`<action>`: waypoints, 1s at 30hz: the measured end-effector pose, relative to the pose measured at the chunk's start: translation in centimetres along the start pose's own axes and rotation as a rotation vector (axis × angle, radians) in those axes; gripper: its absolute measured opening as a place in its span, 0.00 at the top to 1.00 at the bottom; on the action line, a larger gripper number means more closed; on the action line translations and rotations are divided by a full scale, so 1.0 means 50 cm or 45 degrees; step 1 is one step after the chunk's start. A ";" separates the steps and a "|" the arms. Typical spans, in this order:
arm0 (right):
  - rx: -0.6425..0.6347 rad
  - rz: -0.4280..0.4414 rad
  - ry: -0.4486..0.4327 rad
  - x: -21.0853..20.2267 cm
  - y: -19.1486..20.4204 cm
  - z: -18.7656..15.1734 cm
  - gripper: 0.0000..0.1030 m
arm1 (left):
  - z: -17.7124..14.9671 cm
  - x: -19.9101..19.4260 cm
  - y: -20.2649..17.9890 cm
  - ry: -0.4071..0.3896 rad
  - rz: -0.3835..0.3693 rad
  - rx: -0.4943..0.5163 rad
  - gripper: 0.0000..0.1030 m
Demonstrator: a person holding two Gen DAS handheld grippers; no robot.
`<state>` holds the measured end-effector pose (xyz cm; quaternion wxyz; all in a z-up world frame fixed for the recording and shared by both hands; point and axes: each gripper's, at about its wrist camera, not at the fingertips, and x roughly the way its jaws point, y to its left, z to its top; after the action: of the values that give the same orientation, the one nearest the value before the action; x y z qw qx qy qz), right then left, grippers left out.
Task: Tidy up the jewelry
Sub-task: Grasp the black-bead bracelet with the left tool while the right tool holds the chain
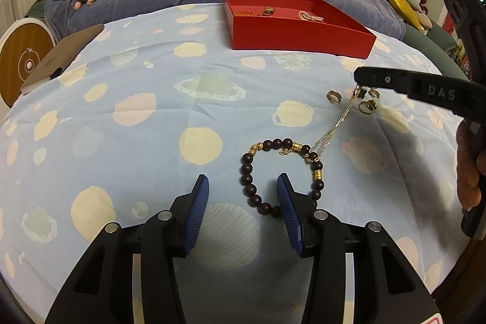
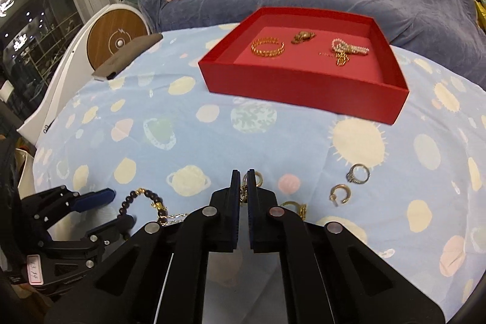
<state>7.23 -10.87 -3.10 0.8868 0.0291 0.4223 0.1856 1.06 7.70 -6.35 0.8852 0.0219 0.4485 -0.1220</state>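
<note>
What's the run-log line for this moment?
left gripper: open, over bead bracelet | right gripper: shut on gold chain | red tray: partly filled

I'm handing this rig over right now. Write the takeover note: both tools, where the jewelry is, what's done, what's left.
Right tool: shut on the gold chain, lifting its top end; the lower end still lies across the bead bracelet.
Left tool: open, empty, low over the sheet next to the bead bracelet.
Done: red tray holds a gold cuff, a small brown-gold piece, a pearl strand and a small gold ring piece.
Left: chain, bead bracelet, silver ring, gold hoop, and a few more small gold pieces beside the right tool.
</note>
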 end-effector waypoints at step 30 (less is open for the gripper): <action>0.245 -0.046 -0.380 -0.251 -0.178 0.067 0.97 | 0.101 0.038 -0.144 -0.028 -0.117 0.031 0.50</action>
<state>5.30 -23.25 6.47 0.9359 0.1335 0.3023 0.1222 4.44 -0.40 -4.33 0.8832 0.0105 0.4376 -0.1682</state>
